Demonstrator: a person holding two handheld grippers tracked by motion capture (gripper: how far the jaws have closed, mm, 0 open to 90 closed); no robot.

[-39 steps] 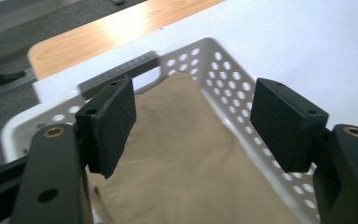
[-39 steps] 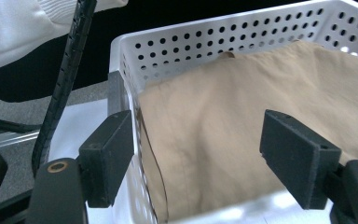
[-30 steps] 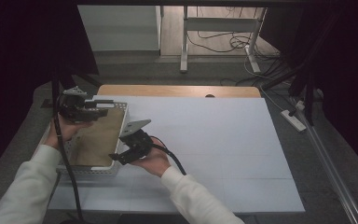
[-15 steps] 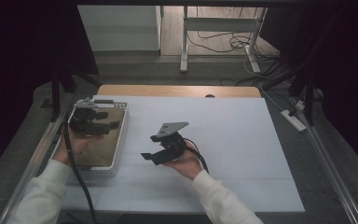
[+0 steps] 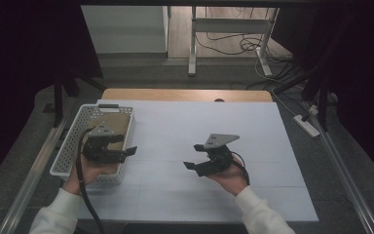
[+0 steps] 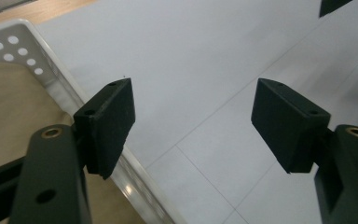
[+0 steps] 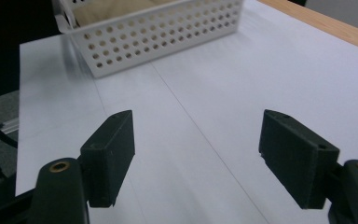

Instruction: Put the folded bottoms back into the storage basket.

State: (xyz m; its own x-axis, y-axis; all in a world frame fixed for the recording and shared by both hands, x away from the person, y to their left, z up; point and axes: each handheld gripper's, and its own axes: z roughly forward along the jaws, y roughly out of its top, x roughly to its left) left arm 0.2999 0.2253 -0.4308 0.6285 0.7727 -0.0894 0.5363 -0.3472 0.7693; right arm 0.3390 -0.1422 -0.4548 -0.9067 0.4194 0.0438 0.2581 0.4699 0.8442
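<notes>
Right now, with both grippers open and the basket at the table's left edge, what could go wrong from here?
1. The white perforated basket sits at the left edge of the white table top; a nudge from the left gripper, held over its right wall, could push it off.
2. The left gripper's cable trails across the basket's near wall and might snag or drag it.
3. The right gripper hangs open over bare table, jaws pointing toward the left gripper; reaching together could make them collide.

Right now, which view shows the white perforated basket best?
The high view: the whole white perforated basket sits at the table's left edge, tan contents inside. The right gripper view shows one long hole-dotted side wall; the left gripper view catches just a rim corner.
</notes>
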